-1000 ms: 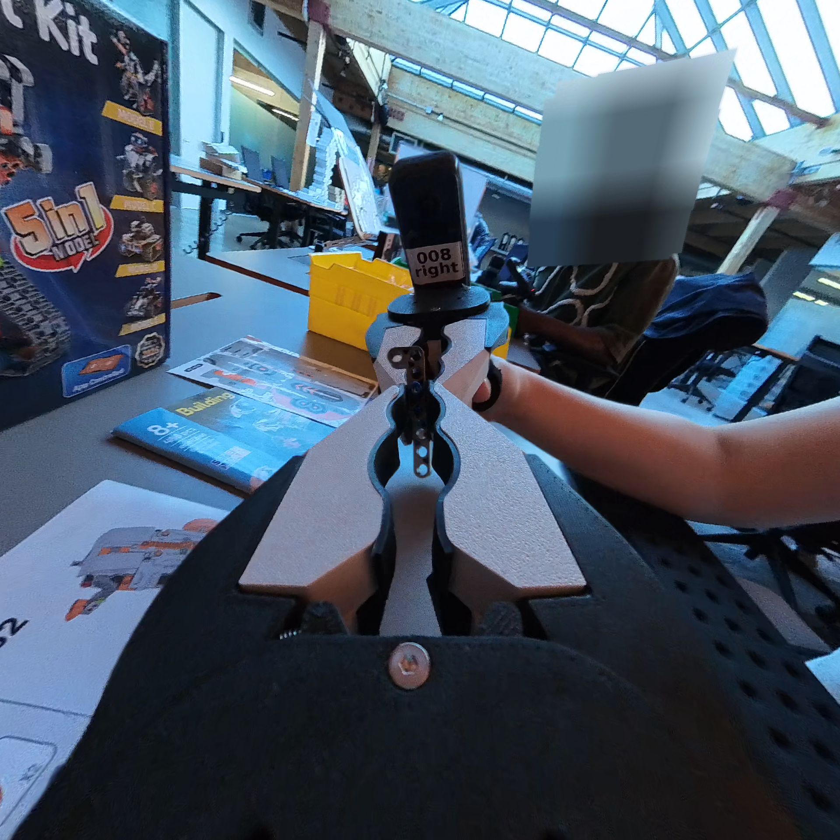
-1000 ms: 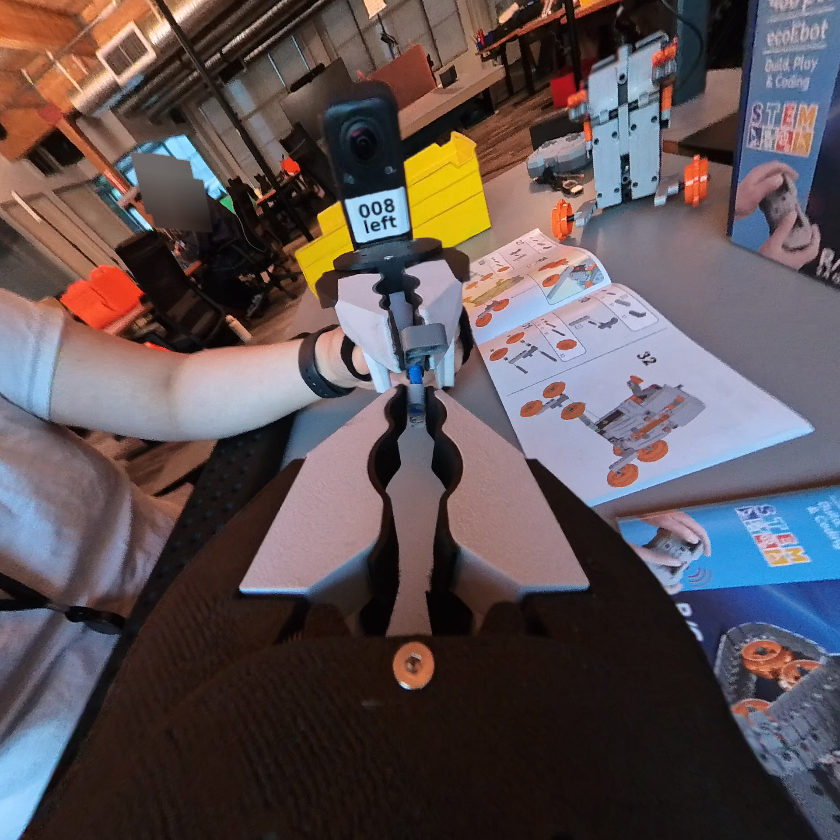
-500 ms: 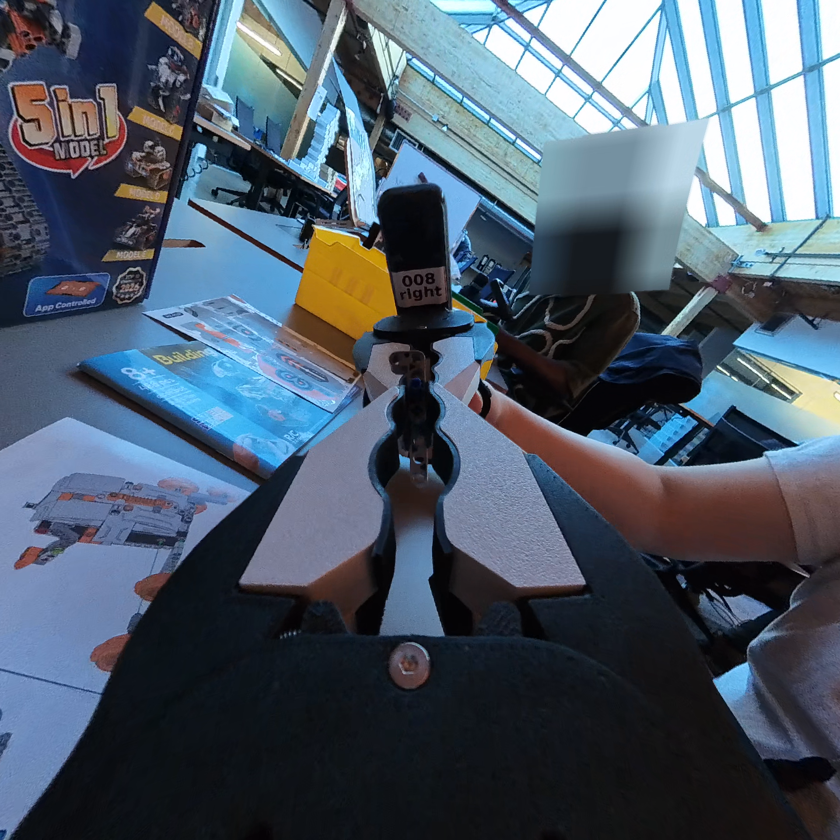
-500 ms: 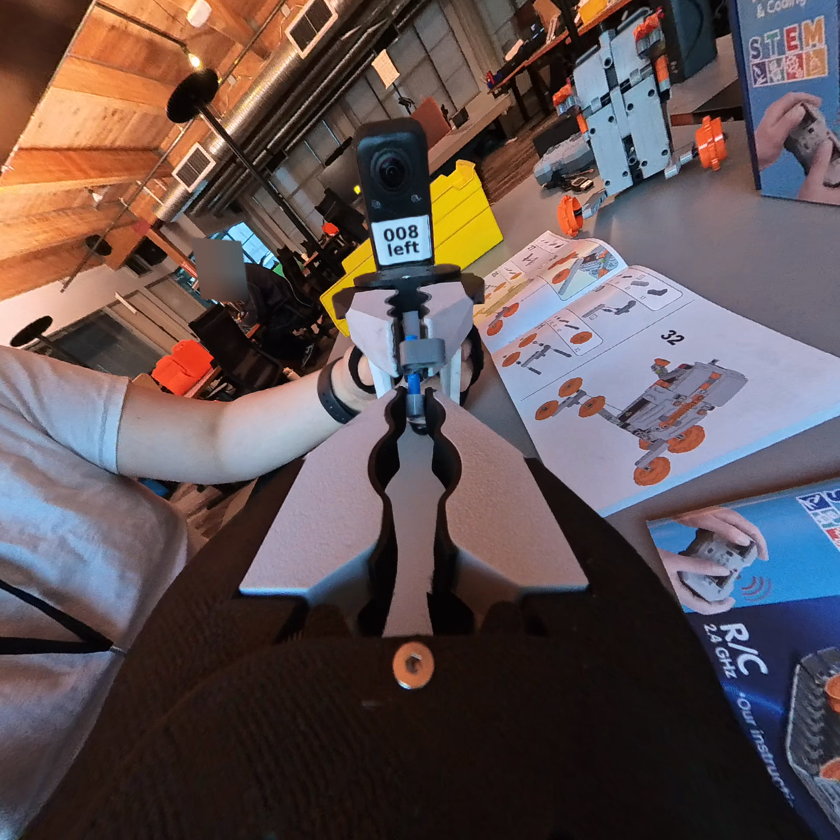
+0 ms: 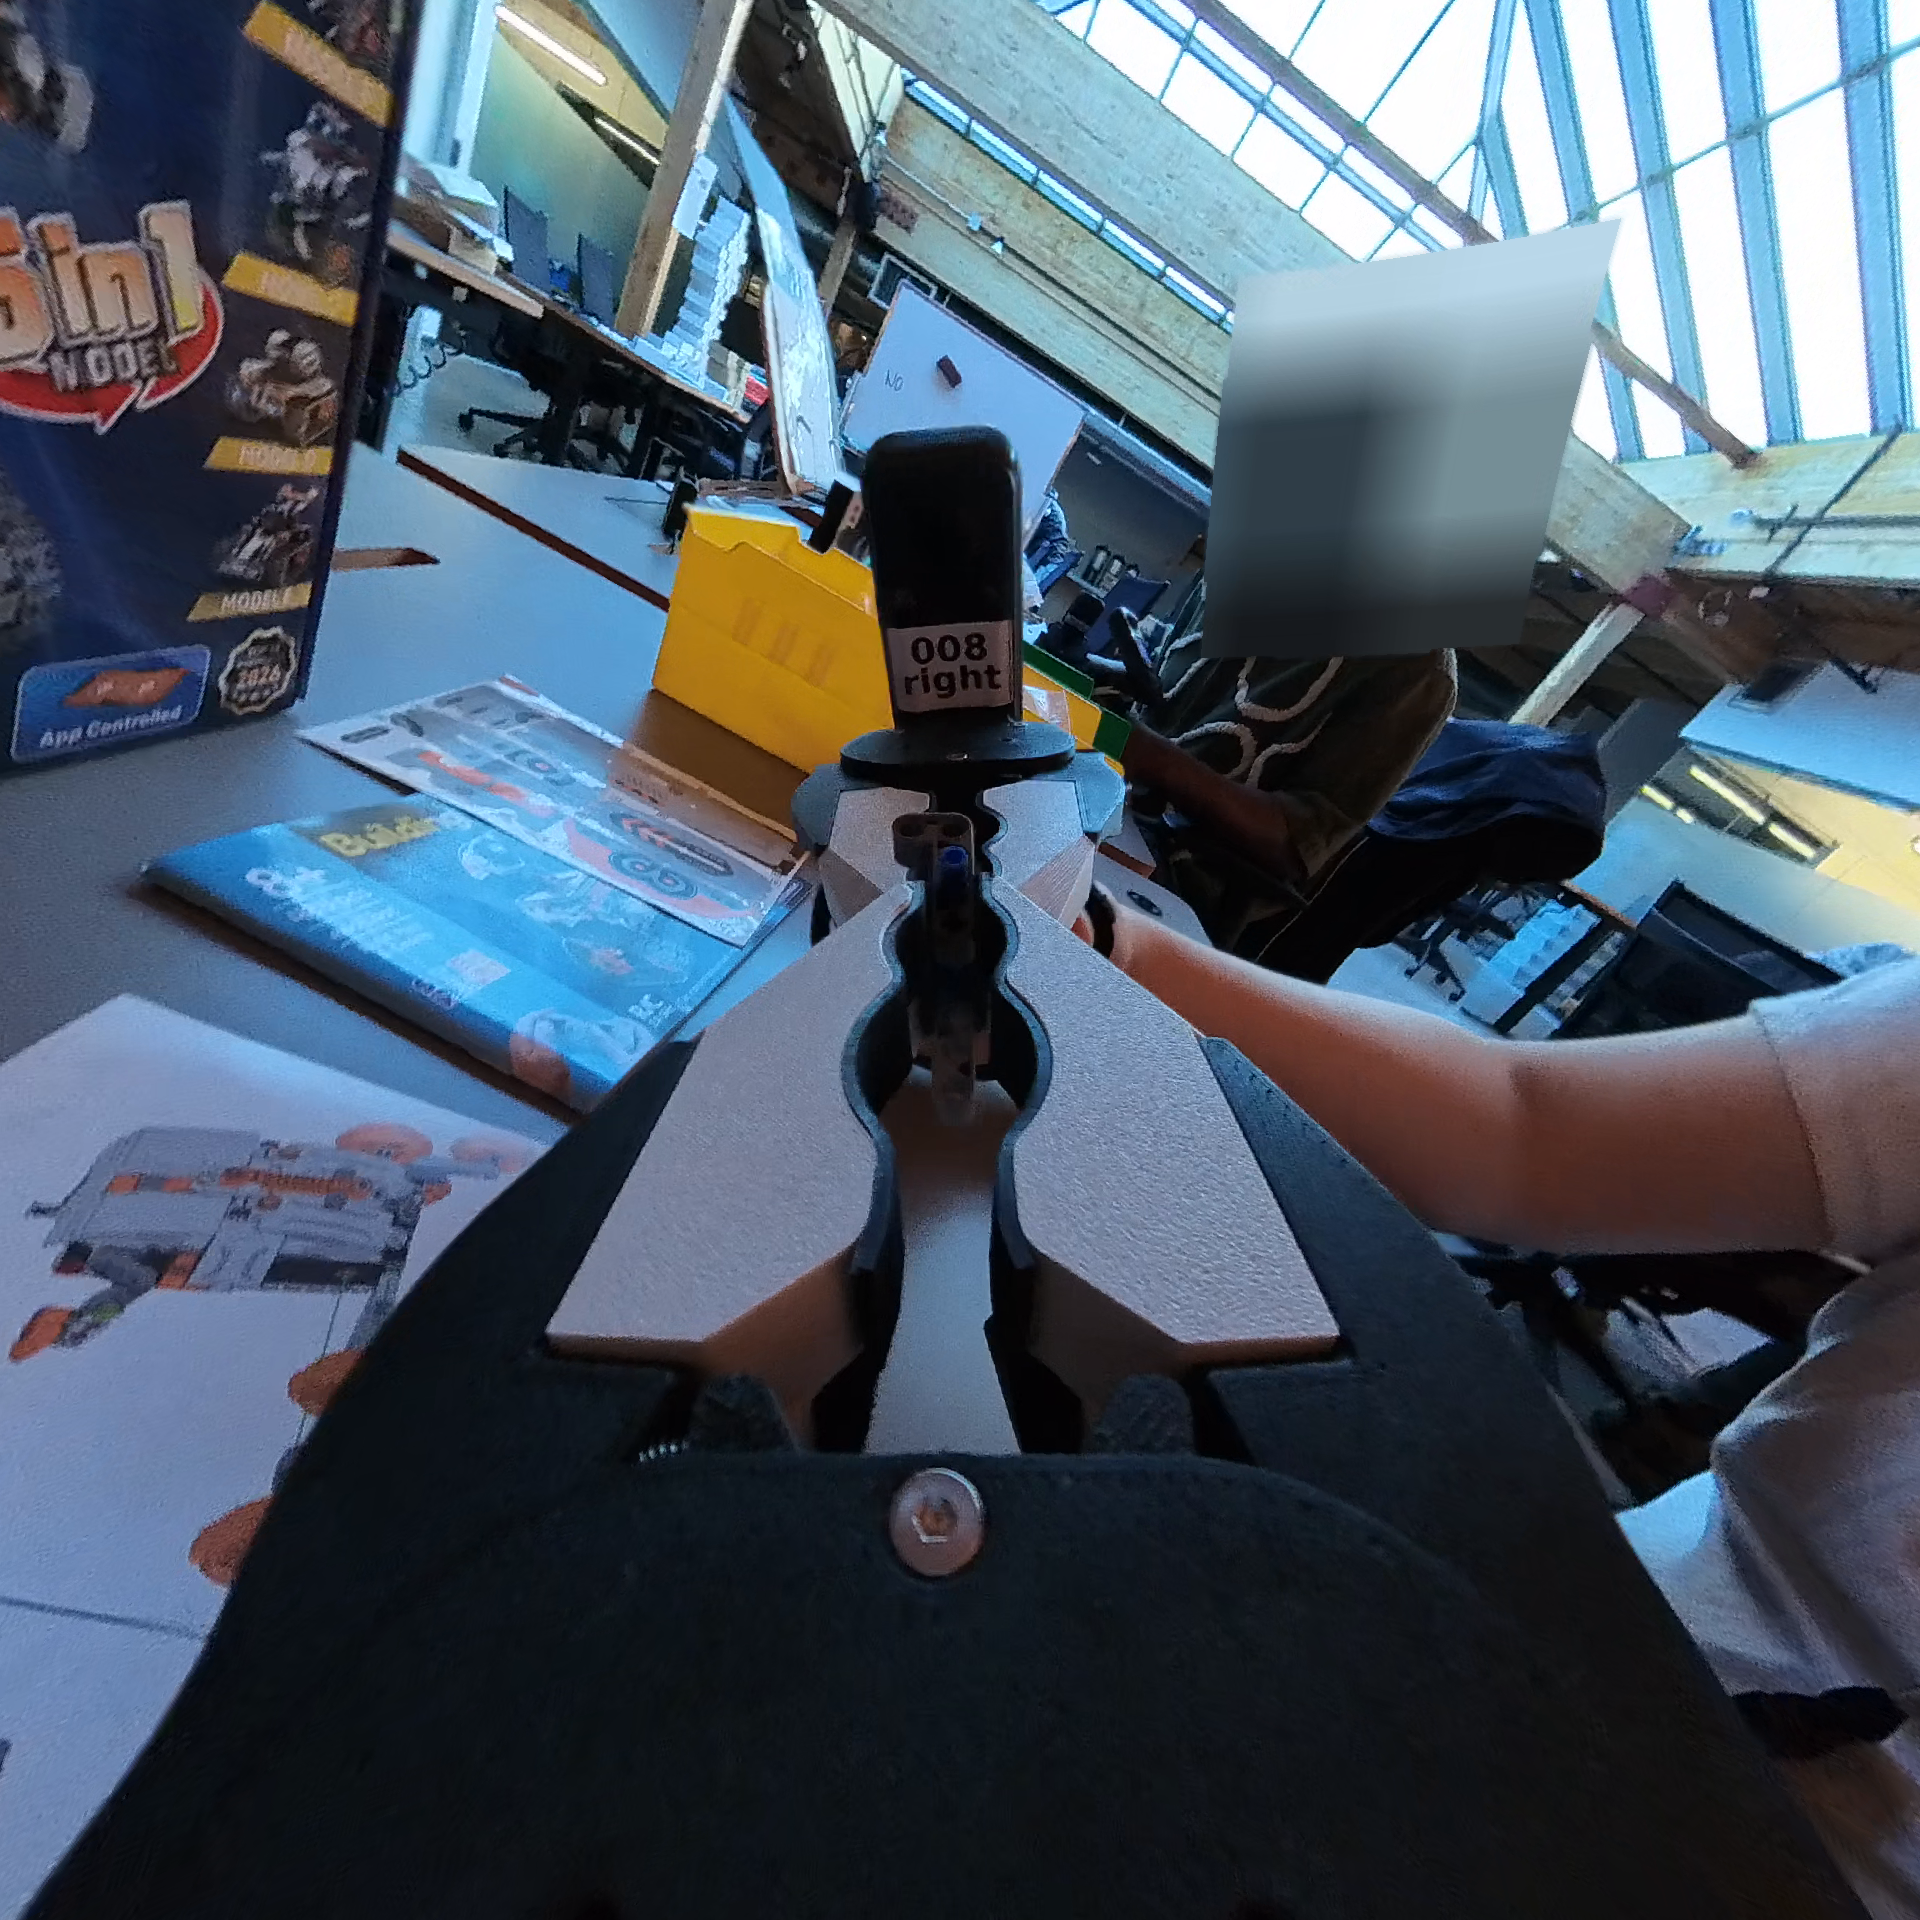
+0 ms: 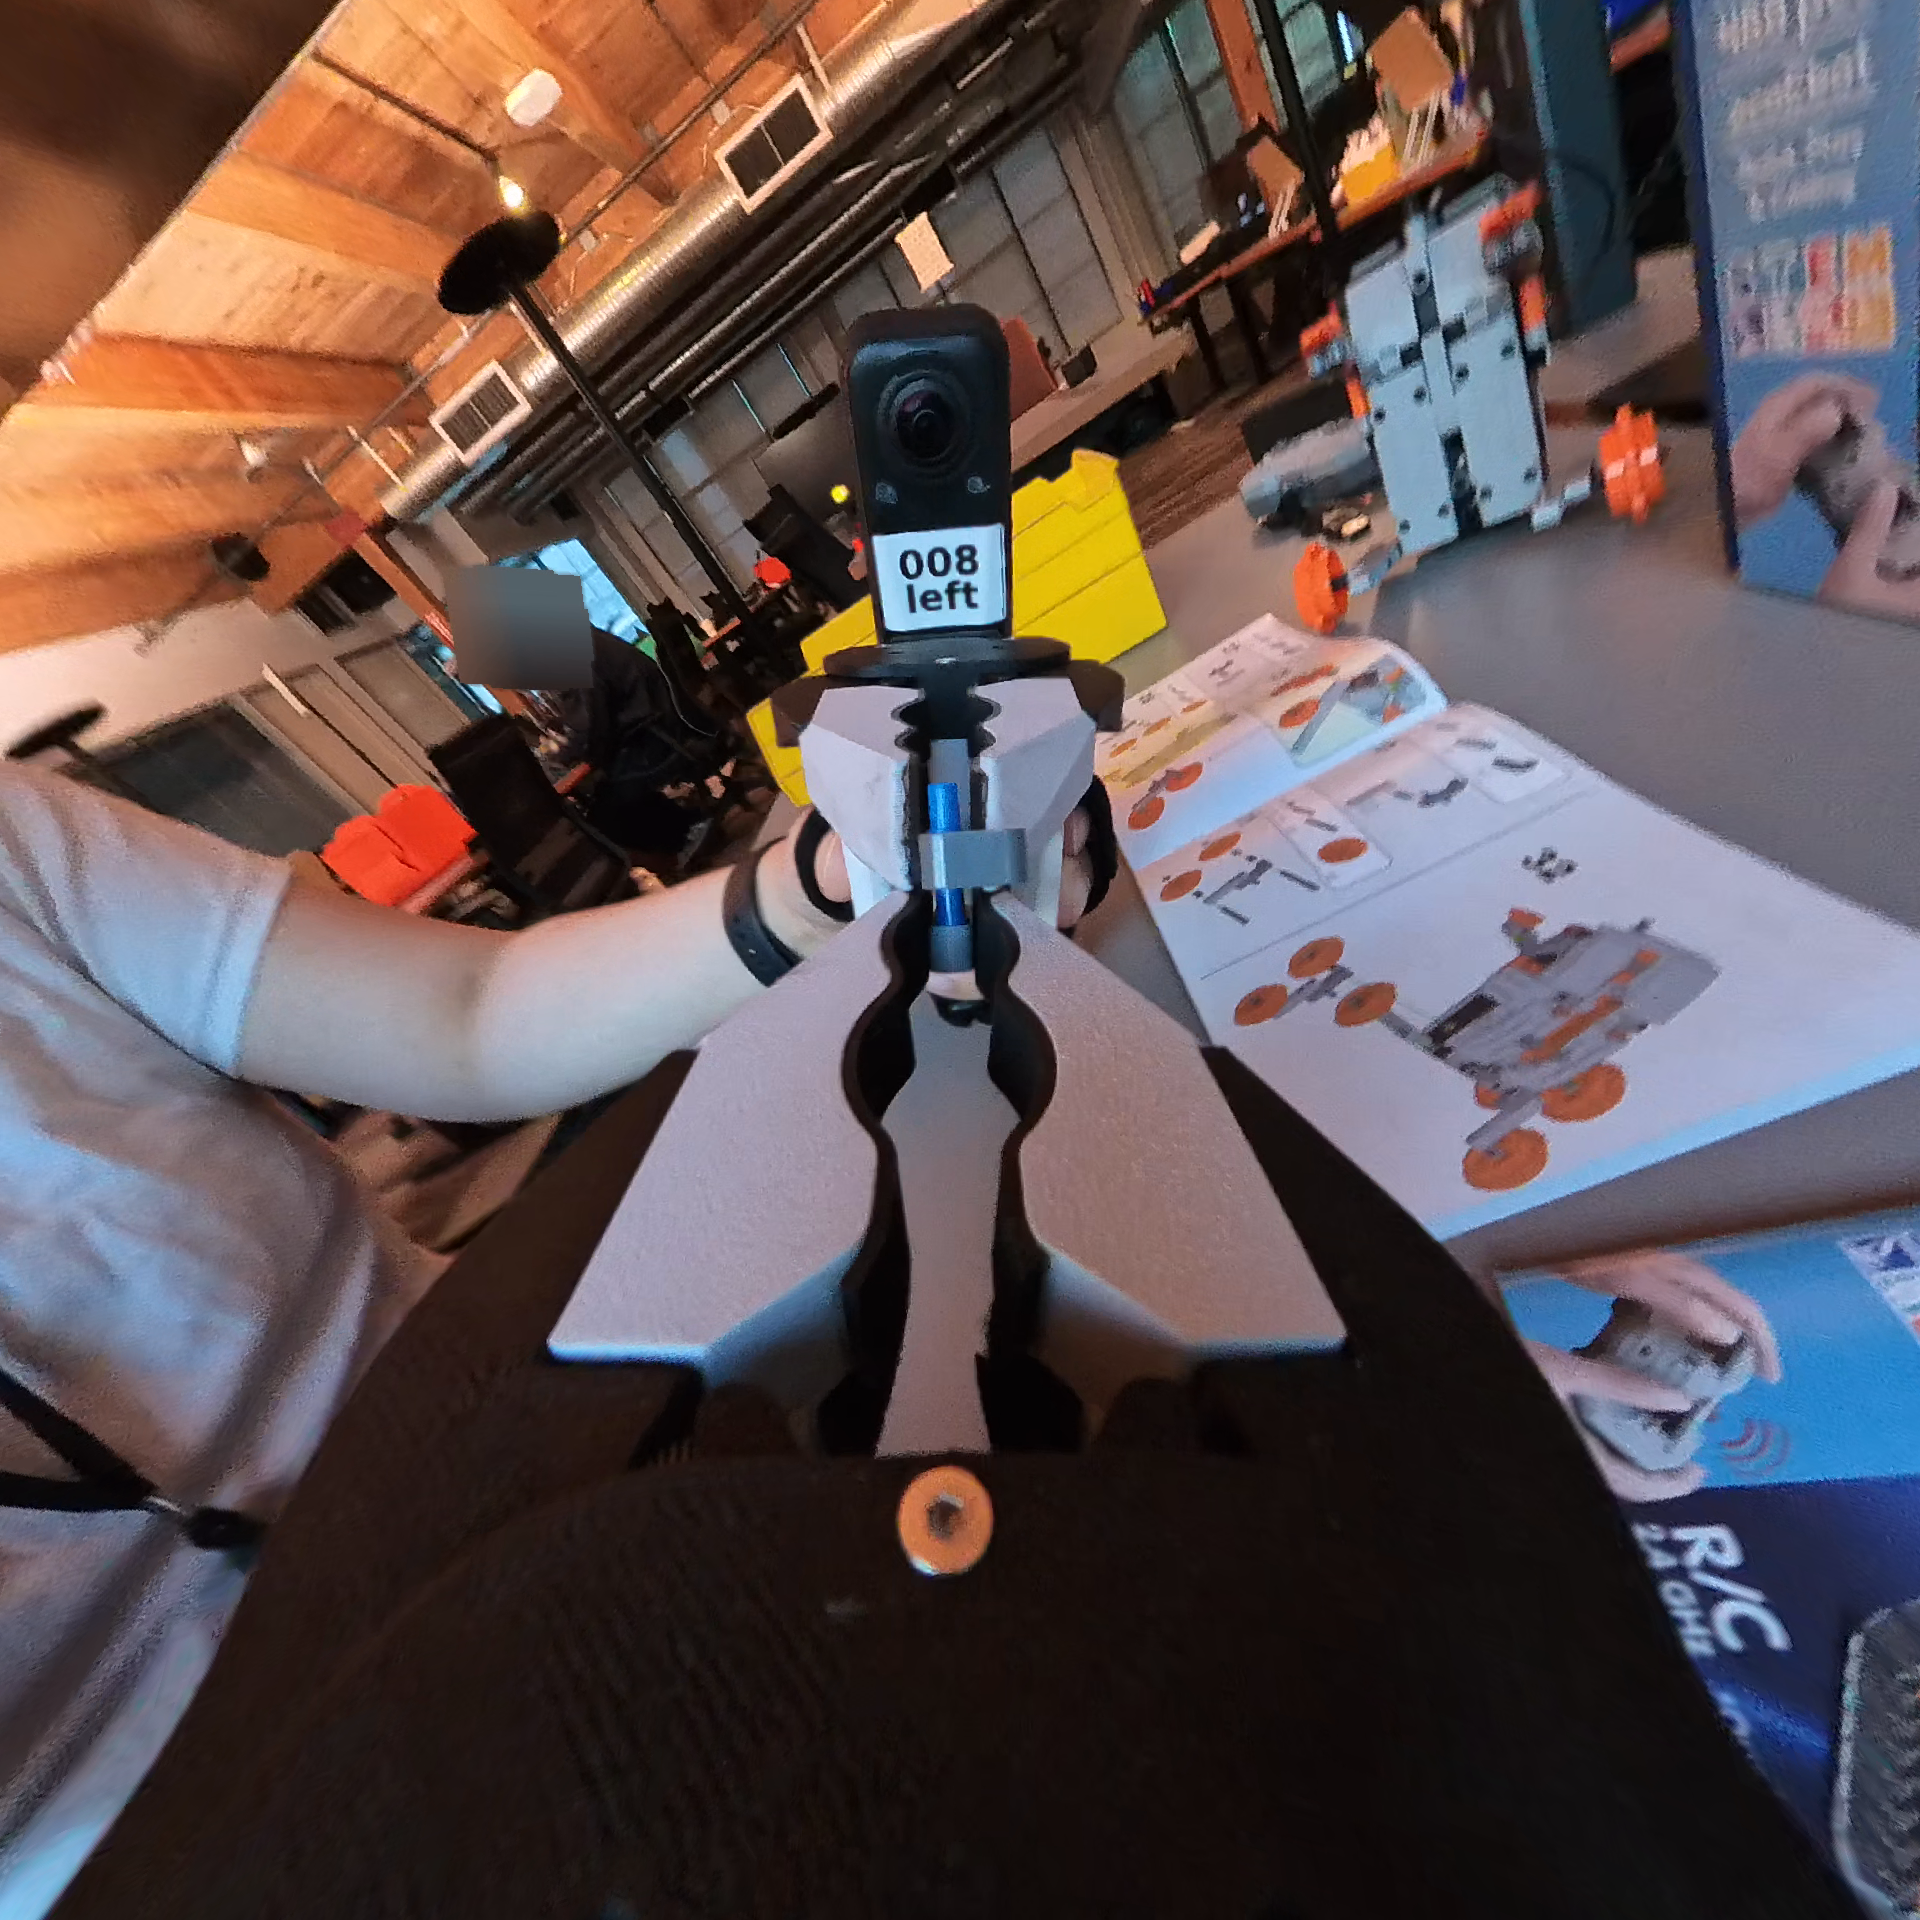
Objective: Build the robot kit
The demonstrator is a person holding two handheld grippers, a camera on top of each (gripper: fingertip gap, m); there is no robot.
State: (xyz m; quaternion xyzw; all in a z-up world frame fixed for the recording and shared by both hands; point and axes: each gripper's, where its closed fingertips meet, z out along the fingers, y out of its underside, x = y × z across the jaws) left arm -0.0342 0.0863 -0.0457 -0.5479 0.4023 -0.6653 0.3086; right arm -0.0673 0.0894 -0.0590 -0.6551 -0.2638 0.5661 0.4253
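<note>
My left gripper [image 5: 943, 914] is shut on a thin dark beam with holes [image 5: 943, 997], held lengthwise between its tips. My right gripper [image 6: 951, 925] is shut on a small grey connector [image 6: 971, 857] with a blue pin [image 6: 941, 810] through it. The two grippers face each other tip to tip above the table edge, and the parts meet between them. The right gripper [image 5: 940, 831] with the connector [image 5: 932, 831] shows in the left wrist view. The left gripper [image 6: 951, 769] shows in the right wrist view. Where the parts join is hidden by the fingertips.
An open instruction booklet [image 6: 1455, 935] lies on the grey table [image 6: 1714, 665], also in the left wrist view [image 5: 156, 1299]. Blue booklets [image 5: 447, 914], a yellow bin [image 5: 769, 644], a tall kit box [image 5: 156, 364] and a grey and orange model [image 6: 1444, 416] stand around. A person sits behind.
The two grippers have come closer together, tip to tip, and both have tilted upward. Each stays shut on its part.
</note>
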